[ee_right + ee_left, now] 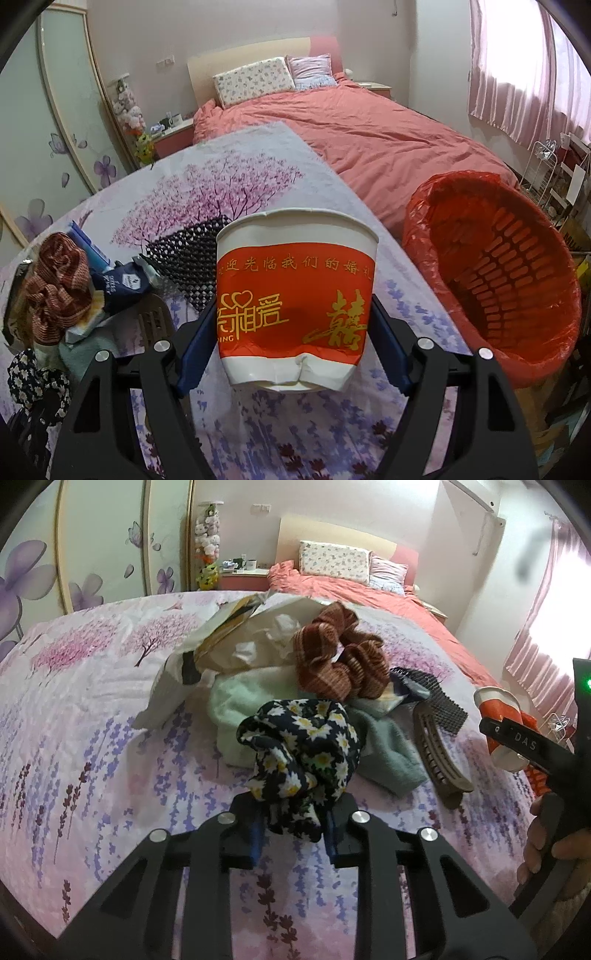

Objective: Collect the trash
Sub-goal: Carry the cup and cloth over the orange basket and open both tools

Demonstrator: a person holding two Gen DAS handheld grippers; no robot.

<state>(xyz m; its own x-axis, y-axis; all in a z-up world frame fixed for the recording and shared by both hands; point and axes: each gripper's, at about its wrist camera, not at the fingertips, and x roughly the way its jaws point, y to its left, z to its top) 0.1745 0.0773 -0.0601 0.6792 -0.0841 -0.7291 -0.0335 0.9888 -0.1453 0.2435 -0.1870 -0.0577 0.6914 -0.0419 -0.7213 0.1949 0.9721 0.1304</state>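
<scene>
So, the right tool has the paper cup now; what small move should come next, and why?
Probably carry the paper cup to the right, over the red-lined basket, then let go. The right tool already presses on both sides of the cup, its base is dented, and the basket stands open and close beside the table.

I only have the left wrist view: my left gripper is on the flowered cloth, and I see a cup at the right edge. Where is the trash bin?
Observer: A red basket lined with a red bag stands beside the table, right of the paper cup.
Operator: Is the cup held?
Observer: Yes, the right gripper has its blue pads against the cup's sides; the bottom edge is dented.
Operator: Anything already in the basket?
Observer: None visible in the part shown.
</scene>
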